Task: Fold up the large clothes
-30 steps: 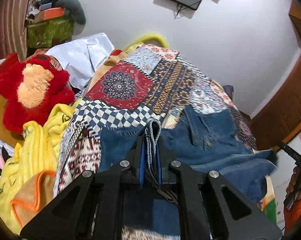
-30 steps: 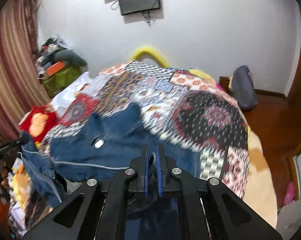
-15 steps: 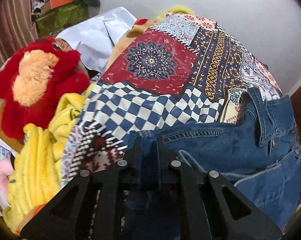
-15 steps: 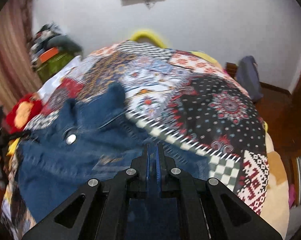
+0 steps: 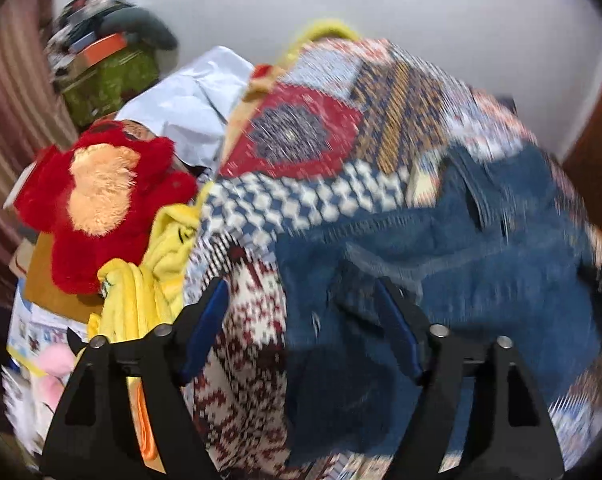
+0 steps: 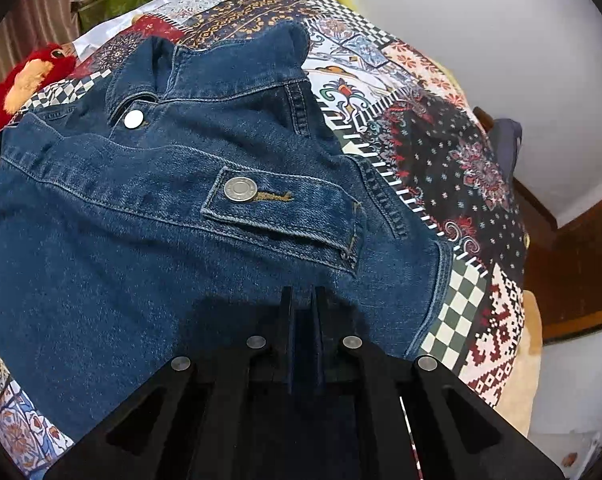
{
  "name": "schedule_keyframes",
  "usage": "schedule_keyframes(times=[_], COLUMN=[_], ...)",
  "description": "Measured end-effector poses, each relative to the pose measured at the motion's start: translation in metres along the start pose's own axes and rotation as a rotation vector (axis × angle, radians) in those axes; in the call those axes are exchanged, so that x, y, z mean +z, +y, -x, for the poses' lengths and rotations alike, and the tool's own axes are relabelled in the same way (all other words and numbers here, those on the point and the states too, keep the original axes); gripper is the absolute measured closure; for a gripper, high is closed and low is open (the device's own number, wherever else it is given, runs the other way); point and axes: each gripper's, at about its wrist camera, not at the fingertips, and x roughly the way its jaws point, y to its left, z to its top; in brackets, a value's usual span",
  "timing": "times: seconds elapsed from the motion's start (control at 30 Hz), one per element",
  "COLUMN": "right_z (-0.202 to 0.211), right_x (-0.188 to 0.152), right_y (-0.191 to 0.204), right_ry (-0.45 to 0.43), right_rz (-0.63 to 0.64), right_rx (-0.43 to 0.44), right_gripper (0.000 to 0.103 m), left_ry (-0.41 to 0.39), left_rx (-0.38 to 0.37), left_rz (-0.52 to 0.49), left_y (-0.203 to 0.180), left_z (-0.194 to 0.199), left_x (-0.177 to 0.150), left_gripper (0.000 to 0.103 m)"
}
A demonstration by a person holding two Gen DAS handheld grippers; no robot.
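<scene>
Left gripper (image 5: 303,312) now spread off one denim jacket (image 6: 149,216), right gripper (image 6: 303,308) pinching its hem; two metal buttons (image 6: 240,190).

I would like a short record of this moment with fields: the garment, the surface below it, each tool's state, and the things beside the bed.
garment: denim jacket, spread out, front up, pocket flap buttoned
surface: patchwork quilt, directly under the jacket
left tool: open, jaws wide apart above the jacket edge, image blurred
right tool: shut on the denim jacket hem
beside bed: red plush toy, yellow cloth
</scene>
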Motion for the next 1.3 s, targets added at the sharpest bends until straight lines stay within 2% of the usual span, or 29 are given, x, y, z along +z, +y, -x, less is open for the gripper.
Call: schedule_keyframes(times=[0.03, 0.07, 0.17, 0.27, 0.3, 0.4, 0.5, 0.63, 0.73, 0.87, 0.93, 1.07, 1.2, 1.27, 1.3], right_z=[0.0, -0.002, -0.003, -0.005, -0.005, -0.013, -0.013, -0.011, 0.005, 0.022, 0.018, -0.018, -0.017, -0.017, -0.019], right_x=[-0.001, -0.003, -0.01, -0.01, -0.01, -0.017, -0.024, -0.017, -0.007, 0.009, 0.016, 0.021, 0.013, 0.007, 0.004], right_y=[-0.001, -0.005, -0.015, -0.025, -0.026, -0.028, -0.035, -0.052, -0.059, -0.057, -0.05, -0.027, -0.029, -0.028, -0.029], right_ry=[0.004, 0.014, 0.003, 0.007, 0.013, 0.055, 0.052, 0.092, 0.028, -0.049, -0.049, 0.013, -0.029, -0.018, -0.014], right_rz=[-0.003, -0.006, -0.016, -0.05, -0.056, -0.007, -0.019, -0.088, -0.129, -0.172, -0.162, -0.095, -0.11, -0.076, -0.061], right_rx=[-0.013, -0.023, 0.01, 0.054, 0.037, -0.093, -0.077, -0.047, 0.001, 0.19, 0.222, 0.151, 0.151, 0.091, 0.066], right_gripper=[0.099, 0.099, 0.099, 0.099, 0.099, 0.099, 0.099, 0.099, 0.099, 0.099, 0.099, 0.099, 0.099, 0.099, 0.092], left_ry=[0.014, 0.025, 0.077, 0.121, 0.128, 0.135, 0.142, 0.147, 0.161, 0.175, 0.168, 0.135, 0.125, 0.124, 0.123], left_rx=[-0.007, -0.01, -0.021, -0.031, -0.038, -0.078, -0.103, -0.09, -0.102, -0.12, -0.134, -0.124, -0.123, -0.126, -0.128], left_rz=[-0.029, -0.052, -0.101, -0.088, -0.079, -0.037, -0.026, -0.049, -0.041, -0.016, 0.022, 0.046, 0.052, 0.057, 0.064], left_y=[-0.004, -0.008, -0.02, -0.025, -0.025, -0.026, -0.03, -0.039, -0.043, -0.044, -0.042, -0.043, -0.044, -0.044, -0.041], left_z=[-0.002, -0.004, -0.018, -0.034, -0.038, -0.05, -0.06, -0.076, -0.091, -0.109, -0.113, -0.111, -0.111, -0.111, -0.108], left_x=[-0.006, -0.011, -0.026, -0.029, -0.029, -0.022, -0.013, 0.002, 0.006, 0.006, 0.004, -0.003, -0.004, -0.004, -0.008], left_gripper=[0.012, 0.011, 0.011, 0.011, 0.011, 0.011, 0.011, 0.011, 0.011, 0.009, 0.009, 0.008, 0.009, 0.01, 0.01])
